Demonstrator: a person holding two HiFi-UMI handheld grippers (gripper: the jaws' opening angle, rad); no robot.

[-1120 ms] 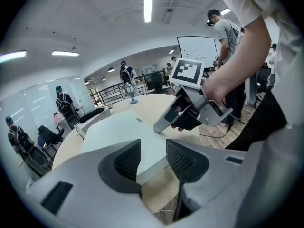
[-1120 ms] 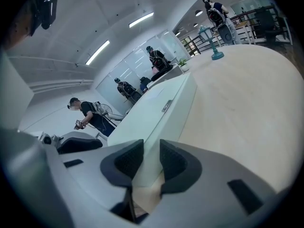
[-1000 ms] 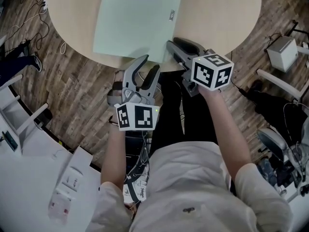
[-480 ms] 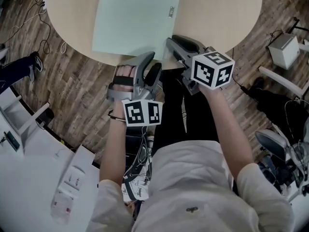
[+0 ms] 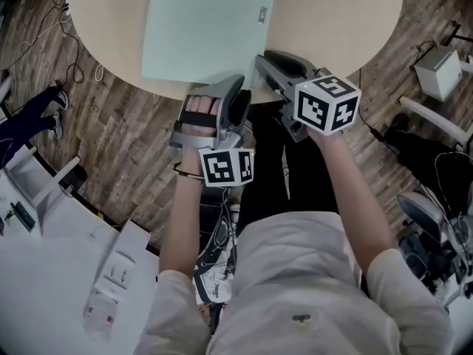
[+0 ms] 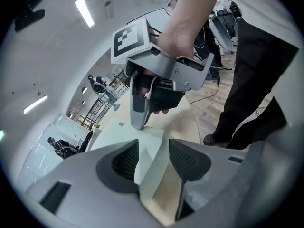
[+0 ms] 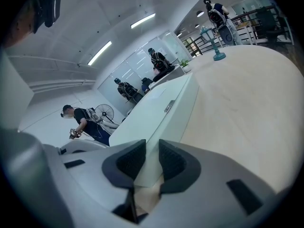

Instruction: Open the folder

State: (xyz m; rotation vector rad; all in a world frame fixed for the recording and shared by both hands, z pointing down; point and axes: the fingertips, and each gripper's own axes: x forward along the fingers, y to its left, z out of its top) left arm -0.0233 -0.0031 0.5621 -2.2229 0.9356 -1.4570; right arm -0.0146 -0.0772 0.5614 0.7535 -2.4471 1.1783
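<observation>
One pale-green folder (image 5: pixel 211 28) flat on table (image 5: pixel 332 21).

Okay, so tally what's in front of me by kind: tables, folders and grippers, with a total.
Round table: 1
Pale green folder: 1
Grippers: 2, the left gripper and the right gripper
Total: 4

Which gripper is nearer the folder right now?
Right. The right gripper has its jaws at the near right corner of the folder. The left gripper hovers just short of the near edge, jaws apart.
</observation>
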